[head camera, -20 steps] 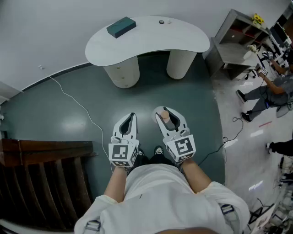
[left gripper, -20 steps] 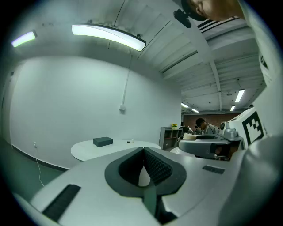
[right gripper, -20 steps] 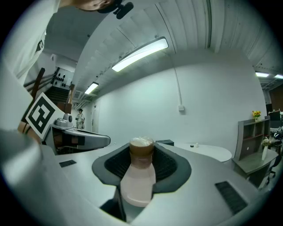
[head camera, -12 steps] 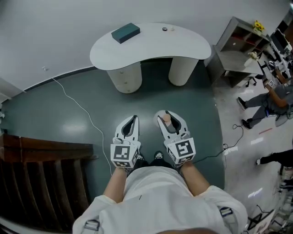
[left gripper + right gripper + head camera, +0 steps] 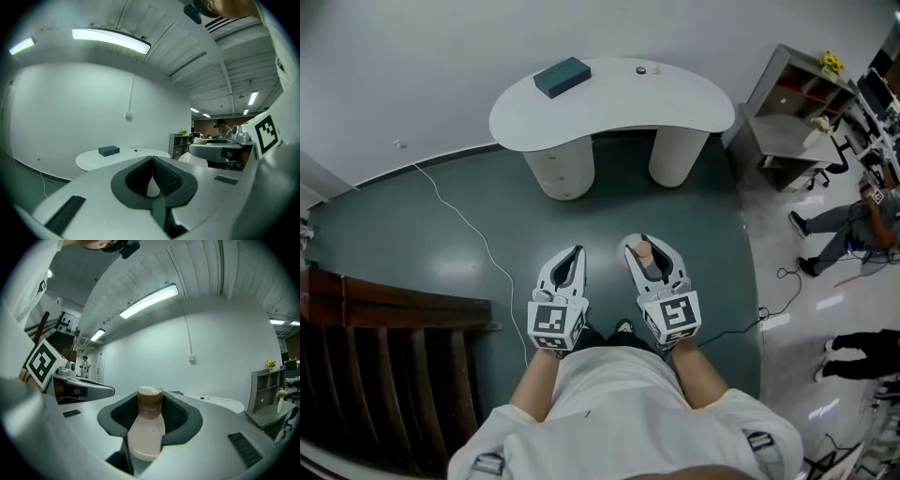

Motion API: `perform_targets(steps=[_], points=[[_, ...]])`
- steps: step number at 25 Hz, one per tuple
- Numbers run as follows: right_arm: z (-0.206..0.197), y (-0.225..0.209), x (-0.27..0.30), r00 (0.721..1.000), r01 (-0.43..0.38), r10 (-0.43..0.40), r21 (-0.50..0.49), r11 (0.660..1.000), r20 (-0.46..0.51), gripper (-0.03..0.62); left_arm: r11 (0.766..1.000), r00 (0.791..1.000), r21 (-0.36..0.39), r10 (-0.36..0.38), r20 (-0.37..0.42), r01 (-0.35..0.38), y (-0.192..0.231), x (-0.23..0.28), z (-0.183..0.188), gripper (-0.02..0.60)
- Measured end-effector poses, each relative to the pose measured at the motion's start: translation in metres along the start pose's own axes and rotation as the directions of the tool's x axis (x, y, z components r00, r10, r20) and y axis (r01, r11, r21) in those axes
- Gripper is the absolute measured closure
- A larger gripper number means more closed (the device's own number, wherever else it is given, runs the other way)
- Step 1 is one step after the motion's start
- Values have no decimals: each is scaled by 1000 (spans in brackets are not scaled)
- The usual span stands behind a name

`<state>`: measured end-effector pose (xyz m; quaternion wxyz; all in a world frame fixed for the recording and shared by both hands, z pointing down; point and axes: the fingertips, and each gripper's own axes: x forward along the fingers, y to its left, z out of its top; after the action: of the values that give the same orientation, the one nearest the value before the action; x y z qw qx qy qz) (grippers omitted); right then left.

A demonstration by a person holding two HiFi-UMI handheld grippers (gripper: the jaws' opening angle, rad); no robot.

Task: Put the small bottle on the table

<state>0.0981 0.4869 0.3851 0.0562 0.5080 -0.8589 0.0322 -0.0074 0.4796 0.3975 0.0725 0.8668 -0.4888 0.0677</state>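
Straight ahead across the floor, well apart from both grippers, stands the table (image 5: 609, 103). The right gripper (image 5: 640, 238) clamps the small bottle (image 5: 645, 253), whose cap points tableward along the jaws. The left gripper (image 5: 576, 251) is closed and empty.

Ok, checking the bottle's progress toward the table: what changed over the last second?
Nothing taken or released. The table sits a little lower and further right in the head view. The right gripper still holds the small bottle; the left gripper stays shut and empty.
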Motion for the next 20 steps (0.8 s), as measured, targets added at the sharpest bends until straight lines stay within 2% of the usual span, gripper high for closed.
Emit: perform_targets(steps=[8,15,20], points=[[-13,-4,13,999,-23,24,11,1000,-26,459,1000,1000,-9,21,-13,-21,10,13,-9,563],[-18,-16,57,999,4,-3,18,1000,-41,459,999,999,-17,-30,-24,30,41,53,-8,563],[-15,-24,104,998,61,-60,48,997,-25,459,997,997,-4,-78,-22,78,86,89,-3,563]])
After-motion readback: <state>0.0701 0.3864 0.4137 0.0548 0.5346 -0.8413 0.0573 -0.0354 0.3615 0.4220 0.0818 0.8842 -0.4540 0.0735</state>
